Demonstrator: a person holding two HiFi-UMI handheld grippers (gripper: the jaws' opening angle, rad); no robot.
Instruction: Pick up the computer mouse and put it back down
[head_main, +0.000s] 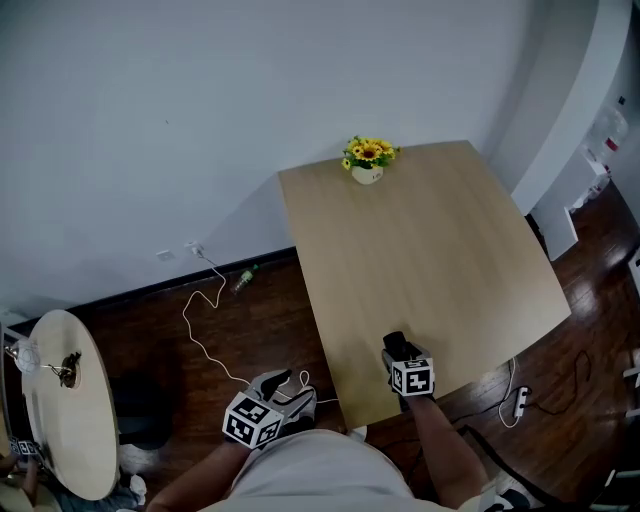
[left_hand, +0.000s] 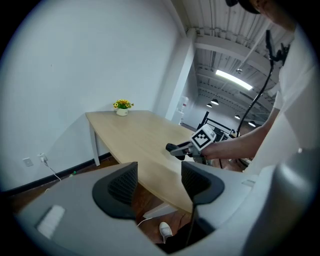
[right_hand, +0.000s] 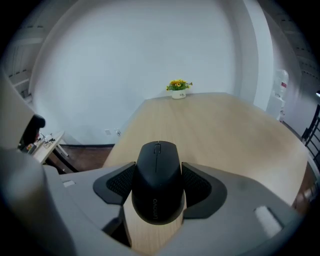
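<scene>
The black computer mouse (right_hand: 157, 180) sits between the pads of my right gripper (right_hand: 157, 184), which is shut on its sides. In the head view that right gripper (head_main: 399, 352) is low over the near end of the wooden table (head_main: 440, 250), the mouse (head_main: 394, 343) dark at its tip. The left gripper view shows the mouse (left_hand: 176, 149) held close above the tabletop. My left gripper (left_hand: 159, 184) stands open with nothing between its pads, off the table's near left corner over the floor. It appears in the head view as the left gripper (head_main: 285, 395).
A small pot of yellow flowers (head_main: 367, 160) stands at the table's far edge by the white wall. A white cable (head_main: 205, 330) runs across the dark wood floor. A small round table (head_main: 70, 400) is at the left, a power strip (head_main: 519, 402) at the right.
</scene>
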